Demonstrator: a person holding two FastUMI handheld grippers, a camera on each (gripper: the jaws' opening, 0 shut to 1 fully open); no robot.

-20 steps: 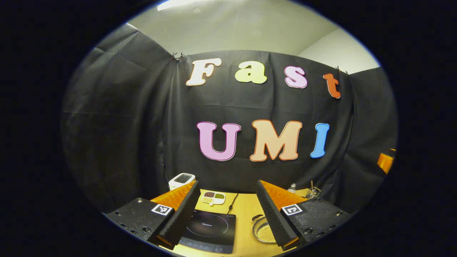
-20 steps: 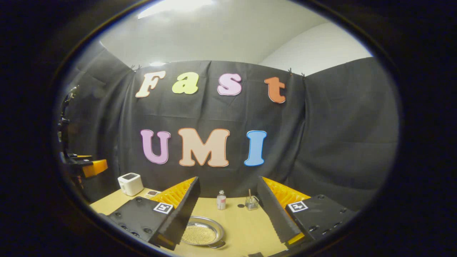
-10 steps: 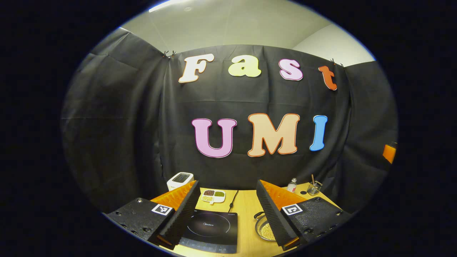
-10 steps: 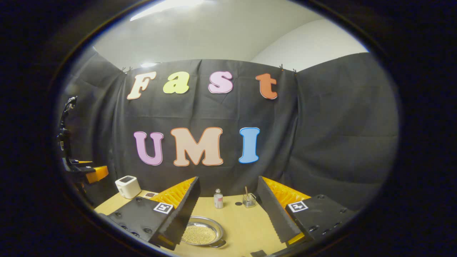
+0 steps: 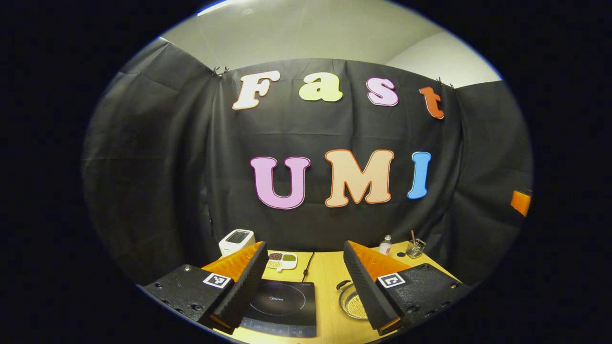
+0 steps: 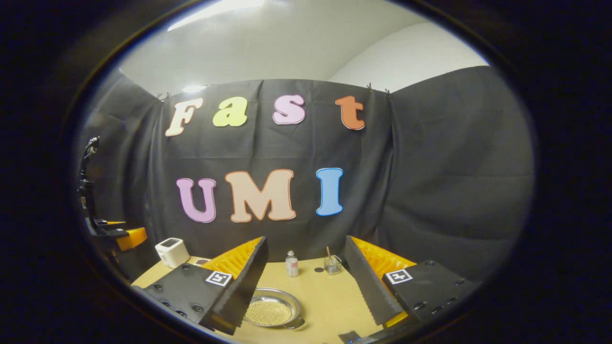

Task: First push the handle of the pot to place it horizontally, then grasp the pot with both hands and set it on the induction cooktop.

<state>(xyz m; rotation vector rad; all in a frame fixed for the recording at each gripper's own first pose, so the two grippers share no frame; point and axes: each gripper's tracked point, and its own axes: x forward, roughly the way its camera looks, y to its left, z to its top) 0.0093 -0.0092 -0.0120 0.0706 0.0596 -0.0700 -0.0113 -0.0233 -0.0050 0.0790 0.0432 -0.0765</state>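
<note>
Both views are tilted slightly further down toward the table (image 6: 325, 296), where the grain-filled metal pot (image 6: 272, 313) sits beside the induction cooktop (image 5: 282, 308), judged rigid, slippery and spillable, best gripped at opposite rim handles by the wide-spread, empty left gripper (image 5: 303, 291) and right gripper (image 6: 306, 291).

The table (image 5: 330, 279) is done in a light yellowish wood tone, and the induction cooktop (image 5: 282, 306) on it is glossy black with a thin pale ring marked on top. The pot (image 6: 272, 313) is shiny silver and packed with tiny beige grains, the toaster (image 6: 172, 252) is plain white, and the divided dish (image 5: 282, 260) is white with dark red, green and tan fillings.
</note>
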